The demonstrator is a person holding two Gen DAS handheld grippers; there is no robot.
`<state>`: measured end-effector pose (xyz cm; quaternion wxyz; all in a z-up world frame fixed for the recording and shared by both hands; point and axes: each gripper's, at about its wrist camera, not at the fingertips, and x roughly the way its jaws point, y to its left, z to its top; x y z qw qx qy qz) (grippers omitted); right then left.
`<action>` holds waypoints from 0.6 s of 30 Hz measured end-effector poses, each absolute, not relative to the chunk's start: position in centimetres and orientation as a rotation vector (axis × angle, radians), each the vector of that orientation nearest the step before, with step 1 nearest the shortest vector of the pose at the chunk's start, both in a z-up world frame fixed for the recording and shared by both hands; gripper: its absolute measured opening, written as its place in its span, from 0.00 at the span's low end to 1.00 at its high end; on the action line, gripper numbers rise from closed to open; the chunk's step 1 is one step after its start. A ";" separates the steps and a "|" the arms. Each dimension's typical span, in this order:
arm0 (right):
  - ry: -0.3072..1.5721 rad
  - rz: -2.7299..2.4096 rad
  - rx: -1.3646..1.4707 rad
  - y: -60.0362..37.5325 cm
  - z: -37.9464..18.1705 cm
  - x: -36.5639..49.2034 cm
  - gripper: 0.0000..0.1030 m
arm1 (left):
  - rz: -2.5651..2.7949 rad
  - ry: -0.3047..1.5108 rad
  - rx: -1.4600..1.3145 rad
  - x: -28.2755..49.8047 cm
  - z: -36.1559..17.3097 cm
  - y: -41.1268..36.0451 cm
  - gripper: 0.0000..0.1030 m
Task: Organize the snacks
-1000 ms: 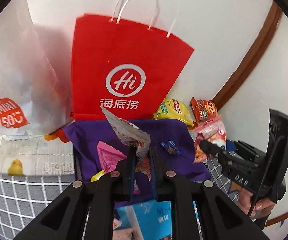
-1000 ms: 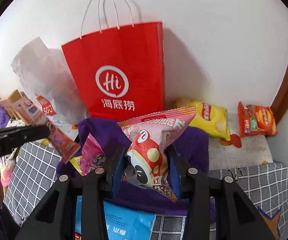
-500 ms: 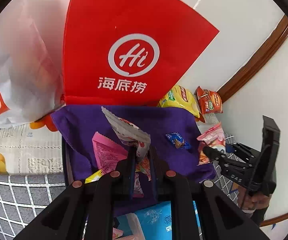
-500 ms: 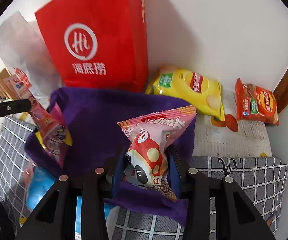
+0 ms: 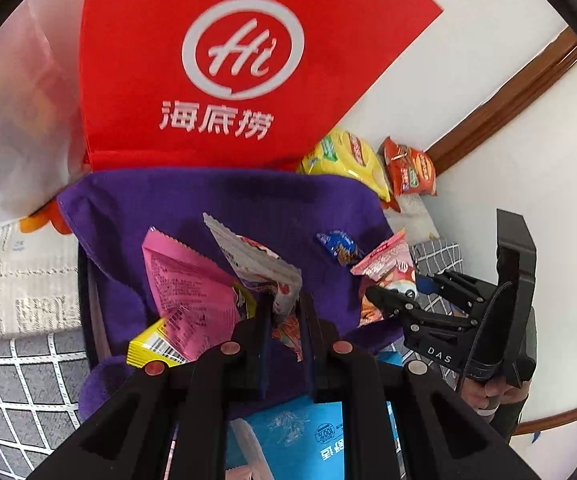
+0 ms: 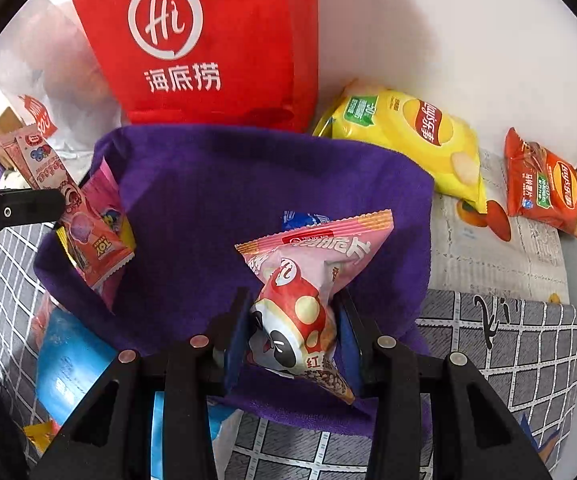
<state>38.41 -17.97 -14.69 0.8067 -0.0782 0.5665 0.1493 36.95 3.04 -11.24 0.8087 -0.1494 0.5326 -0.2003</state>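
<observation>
Snack packets over purple cloth-lined bin [image 6: 216, 184], left tongs [image 5: 284, 308] clamped on flat red-and-white foil sachet [image 5: 254, 260], pink packet [image 5: 188, 288] beneath, right tongs [image 6: 294, 328] clamped on pink mushroom-print pouch [image 6: 308, 276], yellow crisp bag [image 6: 412, 136] and orange crisp bag [image 6: 544, 188] beside bin.

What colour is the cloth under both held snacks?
Purple cloth, plain, with no pattern; the right wrist view shows it best.
</observation>
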 end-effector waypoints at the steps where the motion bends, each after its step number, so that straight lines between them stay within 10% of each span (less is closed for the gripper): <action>1: 1.214 0.316 -0.166 -18.0 -14.8 38.4 0.40 | -0.432 1.149 -0.320 37.0 -11.5 2.9 0.13; 10: 1.215 0.318 -0.178 -17.7 -15.1 38.5 0.42 | -0.441 1.207 -0.326 37.5 -13.1 1.7 0.13; 18: 1.164 0.307 -0.193 -17.5 -13.3 38.4 0.66 | -0.442 1.219 -0.333 37.9 -14.0 1.1 0.13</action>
